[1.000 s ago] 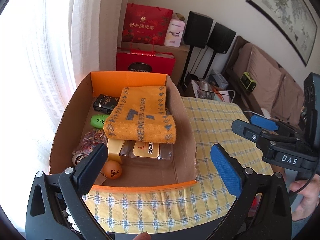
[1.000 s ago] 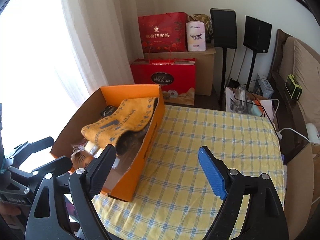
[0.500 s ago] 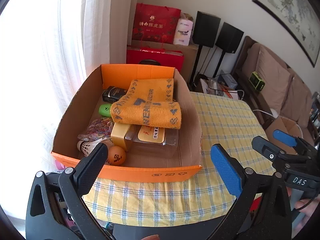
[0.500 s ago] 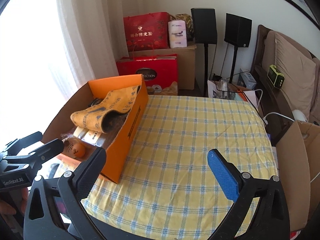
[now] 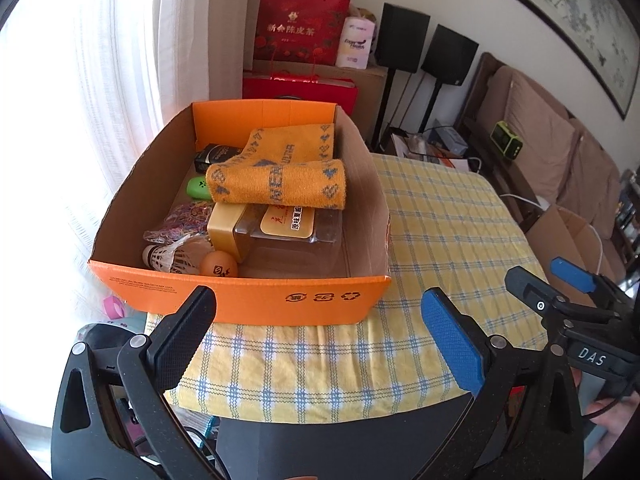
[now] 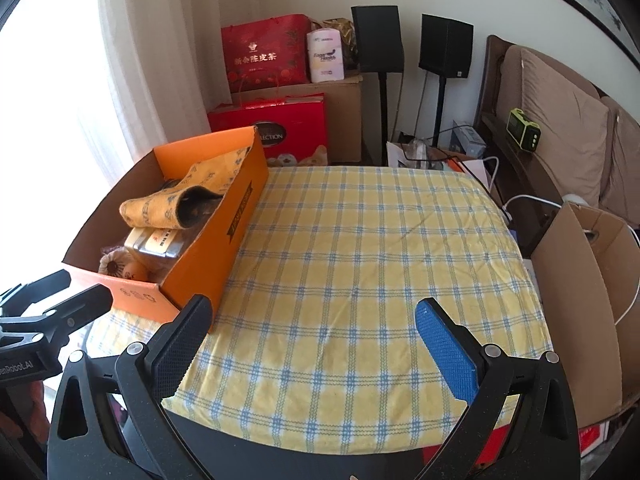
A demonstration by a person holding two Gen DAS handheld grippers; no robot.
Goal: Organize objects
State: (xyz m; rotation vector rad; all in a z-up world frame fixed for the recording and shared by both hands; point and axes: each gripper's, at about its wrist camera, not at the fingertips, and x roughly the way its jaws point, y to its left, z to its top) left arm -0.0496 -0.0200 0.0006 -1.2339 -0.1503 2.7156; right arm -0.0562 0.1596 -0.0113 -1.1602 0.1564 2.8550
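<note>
Orange cardboard box [image 5: 240, 296] at left of the frame holds the towel [image 5: 280, 178], ball [image 5: 218, 267] and shuttlecock [image 5: 168, 258]; the checked desk [image 6: 360, 260] beside it lies bare. Our left tool [image 5: 316, 332] and right tool [image 6: 312, 340] both gape wide, gripping nothing. We'd keep both clear of the box walls.

- Box [image 5: 256, 300]: on the left part of the table [image 6: 360, 264].
- Towel [image 5: 280, 176]: in the box, atop the jar [image 5: 288, 232].
- Ball [image 5: 218, 266], shuttlecock [image 5: 172, 258]: in the box, at its near wall, left of the jar.
</note>
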